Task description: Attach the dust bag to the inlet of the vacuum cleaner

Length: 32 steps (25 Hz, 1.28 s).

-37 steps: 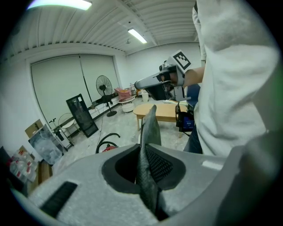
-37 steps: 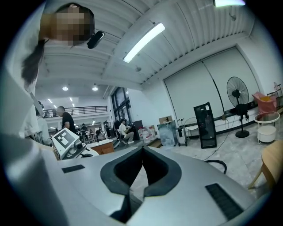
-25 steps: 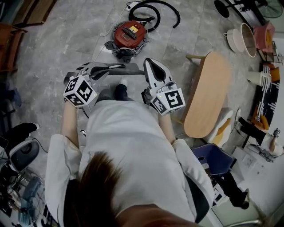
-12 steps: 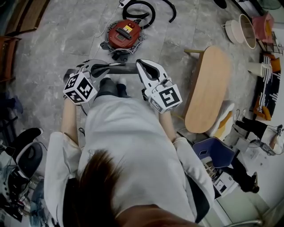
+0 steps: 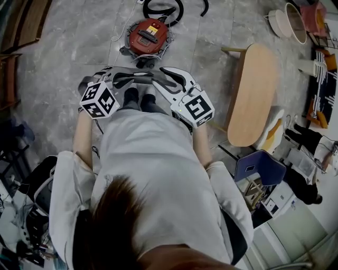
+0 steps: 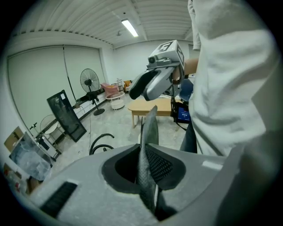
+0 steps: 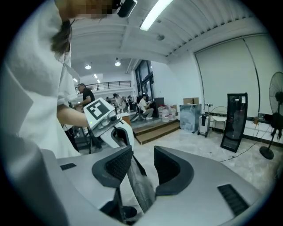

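Currently left tool [image 6: 142,152] pinches dust bag [image 6: 151,128].

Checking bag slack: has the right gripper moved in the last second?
Yes: the right gripper swung left, away from the table; its jaws just opened, bag still between them.

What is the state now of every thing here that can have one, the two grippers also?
left gripper: shut on the dust bag.
right gripper: open; its jaws have just been opening, and the bag sits between them unclamped.
dust bag: held up, spanning between both grippers, not attached yet.
vacuum cleaner: on the floor, apart from the bag.
hose: curled on the floor beside the vacuum cleaner.
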Motion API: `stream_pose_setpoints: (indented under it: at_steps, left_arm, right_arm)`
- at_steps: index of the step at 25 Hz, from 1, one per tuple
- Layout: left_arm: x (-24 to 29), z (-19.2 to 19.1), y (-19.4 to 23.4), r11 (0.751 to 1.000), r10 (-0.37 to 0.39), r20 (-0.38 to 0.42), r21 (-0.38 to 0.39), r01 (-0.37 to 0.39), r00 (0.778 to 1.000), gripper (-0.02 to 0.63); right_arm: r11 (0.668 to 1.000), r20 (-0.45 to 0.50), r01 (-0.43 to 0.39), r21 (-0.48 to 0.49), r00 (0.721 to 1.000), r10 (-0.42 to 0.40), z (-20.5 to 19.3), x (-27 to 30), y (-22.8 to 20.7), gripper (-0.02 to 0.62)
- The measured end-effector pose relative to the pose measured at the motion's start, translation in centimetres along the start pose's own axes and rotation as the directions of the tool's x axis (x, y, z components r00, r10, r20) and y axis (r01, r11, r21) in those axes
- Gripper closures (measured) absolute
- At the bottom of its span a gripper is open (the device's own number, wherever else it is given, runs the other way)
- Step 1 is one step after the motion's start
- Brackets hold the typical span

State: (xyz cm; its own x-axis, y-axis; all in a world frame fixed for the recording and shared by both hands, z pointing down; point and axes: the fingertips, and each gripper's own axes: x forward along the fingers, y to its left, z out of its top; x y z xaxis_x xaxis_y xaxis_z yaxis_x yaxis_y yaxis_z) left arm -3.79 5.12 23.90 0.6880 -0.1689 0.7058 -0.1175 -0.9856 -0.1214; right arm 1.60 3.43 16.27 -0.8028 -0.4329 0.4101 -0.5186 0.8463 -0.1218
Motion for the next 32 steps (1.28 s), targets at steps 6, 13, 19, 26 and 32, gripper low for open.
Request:
stream_pose_setpoints:
  at_steps: [6,13,19,26,32]
  left_arm:
    - [2.2,-2.3,0.1,0.998,-0.065,-0.006,0.016,0.065,0.998,0.568]
    - [6.3,-6.3,-1.8,0.991,-0.125,-0.015,0.045,0.126,0.992,0.568]
    - [11.7,-11.8,-3.2,0.989,-0.140,-0.028,0.035,0.141,0.990,0.566]
    - [18.0,-18.8,-5.0,0.991,-0.136,-0.070,-0.029,0.134,0.988,0.565]
    - [23.5,-24.4,-4.9,0.990,-0.129,-0.100,-0.062,0.123,0.987,0.563]
  right_arm:
    - [0.982,-0.255,-0.091,-0.168,0.966,0.046,-5.4,4.0,1.1,0.405]
    - [0.928,-0.431,-0.177,-0.329,0.902,0.020,-13.5,7.4,1.8,0.522]
    - [0.916,-0.479,-0.212,-0.342,0.878,0.025,-20.8,10.2,1.7,0.563]
    - [0.913,-0.511,-0.240,-0.330,0.859,0.041,-29.2,14.1,1.3,0.566]
    - [0.922,-0.523,-0.231,-0.310,0.851,0.037,-35.8,17.9,-0.4,0.568]
